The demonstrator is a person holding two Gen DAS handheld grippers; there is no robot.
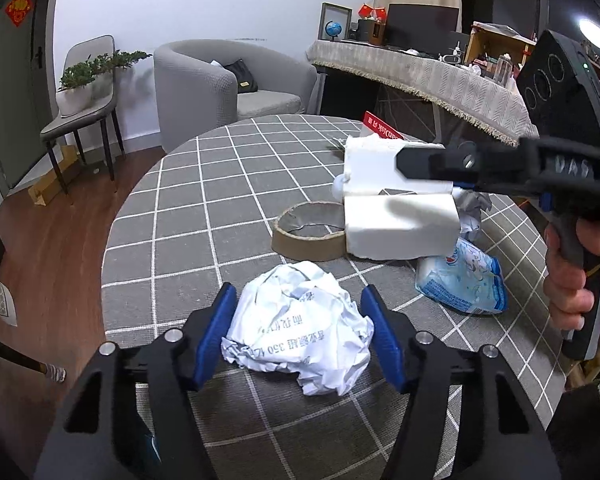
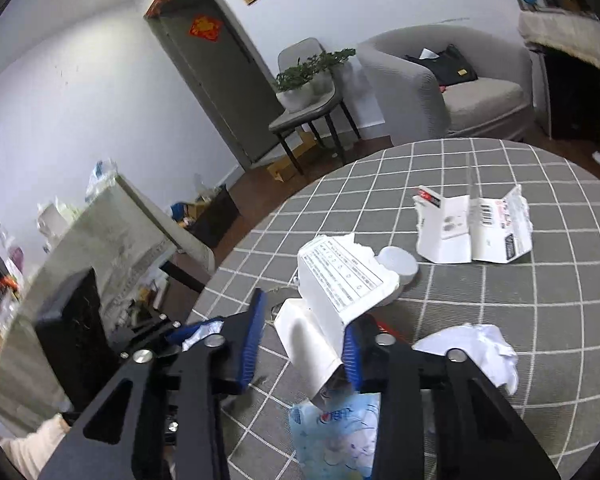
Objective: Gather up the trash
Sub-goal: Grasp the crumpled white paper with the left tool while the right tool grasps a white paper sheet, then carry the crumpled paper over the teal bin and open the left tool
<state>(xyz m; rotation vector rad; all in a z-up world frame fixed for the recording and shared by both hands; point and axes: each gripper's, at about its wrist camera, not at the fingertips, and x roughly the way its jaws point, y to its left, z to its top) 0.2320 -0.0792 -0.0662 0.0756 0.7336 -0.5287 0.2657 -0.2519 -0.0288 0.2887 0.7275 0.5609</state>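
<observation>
A crumpled white paper ball (image 1: 300,328) with printed text lies near the table's front edge. My left gripper (image 1: 300,296) is shut on it, both blue pads against its sides. Farther right stands a bent white carton (image 1: 400,224) (image 2: 320,320). My right gripper (image 1: 404,166) (image 2: 306,320) straddles it: the right pad (image 2: 352,354) touches the carton, while a strip of cloth shows between the left pad (image 2: 254,340) and it. A blue plastic wrapper (image 1: 464,284) (image 2: 336,432) lies just in front of the carton.
The round table has a grey checked cloth (image 1: 220,200). On it lie a cardboard tape ring (image 1: 308,236), a torn flattened white box (image 2: 476,228), a white lid (image 2: 398,264) and another crumpled paper (image 2: 480,348). A grey armchair (image 1: 220,88) stands beyond.
</observation>
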